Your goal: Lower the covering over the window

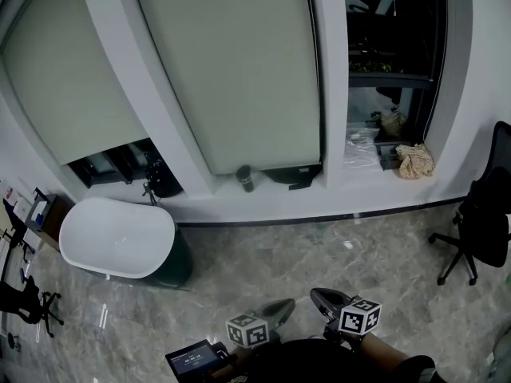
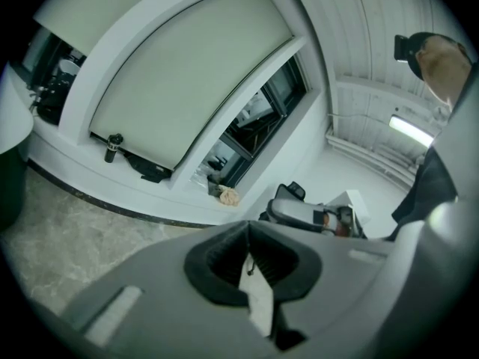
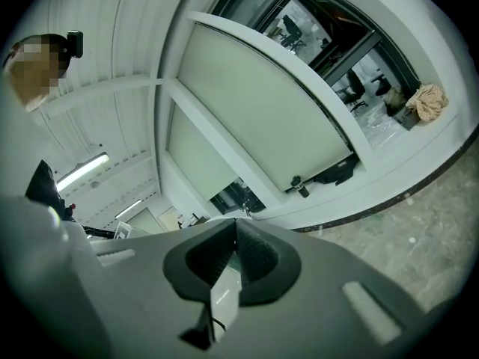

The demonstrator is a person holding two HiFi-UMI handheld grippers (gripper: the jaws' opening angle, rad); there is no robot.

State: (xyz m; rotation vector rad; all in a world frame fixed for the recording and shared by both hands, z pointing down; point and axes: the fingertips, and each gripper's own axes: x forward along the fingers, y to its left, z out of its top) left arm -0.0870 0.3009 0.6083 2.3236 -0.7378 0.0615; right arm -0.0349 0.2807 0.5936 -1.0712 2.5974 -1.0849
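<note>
The window has three panes. A pale roller blind (image 1: pixel 239 70) covers the middle pane almost down to the sill. The left blind (image 1: pixel 72 78) stops short, leaving a dark gap below it. The right pane (image 1: pixel 395 54) is uncovered. My left gripper (image 1: pixel 279 308) and right gripper (image 1: pixel 319 298) are low at the bottom of the head view, over the floor and well back from the window. Both are shut with nothing between the jaws. The middle blind (image 2: pixel 187 73) shows above the shut left gripper (image 2: pixel 249 264), and the same blind (image 3: pixel 262 111) above the shut right gripper (image 3: pixel 233 256).
A dark cup (image 1: pixel 245 179) and a black object (image 1: pixel 291 178) sit on the sill (image 1: pixel 263 206). A beige cloth (image 1: pixel 415 160) lies at the sill's right end. A white oval tub (image 1: pixel 116 238) stands at the left, a black office chair (image 1: pixel 479 222) at the right.
</note>
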